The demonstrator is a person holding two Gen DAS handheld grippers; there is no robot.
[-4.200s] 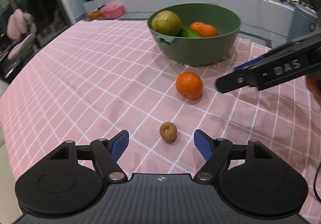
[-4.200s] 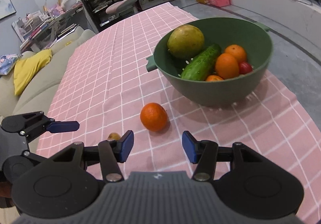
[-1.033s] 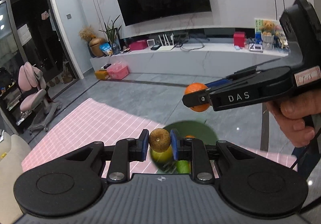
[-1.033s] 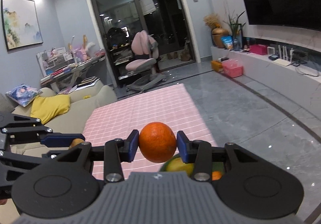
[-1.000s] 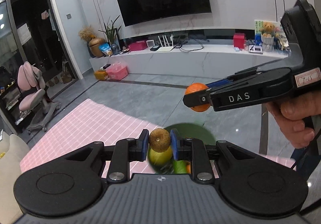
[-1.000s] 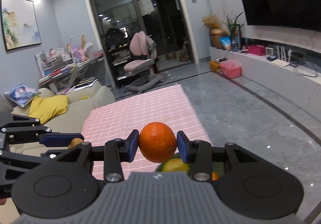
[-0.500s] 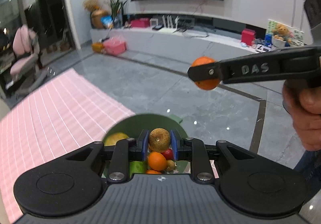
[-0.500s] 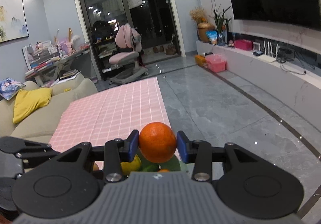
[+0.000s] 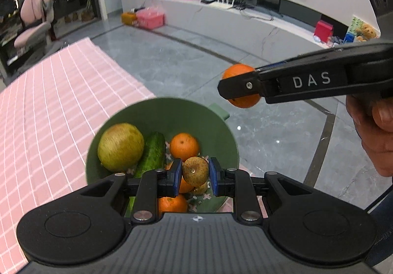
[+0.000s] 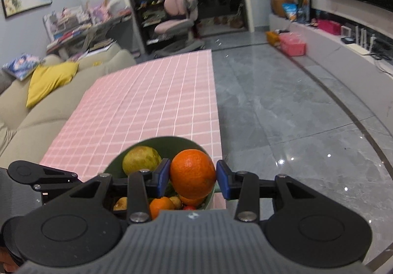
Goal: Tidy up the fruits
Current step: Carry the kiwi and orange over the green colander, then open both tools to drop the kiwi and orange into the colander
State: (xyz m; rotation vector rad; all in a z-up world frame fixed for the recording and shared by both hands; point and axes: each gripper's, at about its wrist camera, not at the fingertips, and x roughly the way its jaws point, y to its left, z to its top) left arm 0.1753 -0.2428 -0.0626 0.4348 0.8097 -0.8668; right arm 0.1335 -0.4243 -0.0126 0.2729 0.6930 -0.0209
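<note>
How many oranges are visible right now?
4: one orange held in the right claw, three lying in the green bowl at. More may be hidden.

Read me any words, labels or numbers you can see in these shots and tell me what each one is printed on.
"DAS": white letters on the black finger of the right gripper, seen from the left wrist camera.
Packages and boxes on the TV shelf: too small and blurred to read.
Nothing else readable in either view.
</note>
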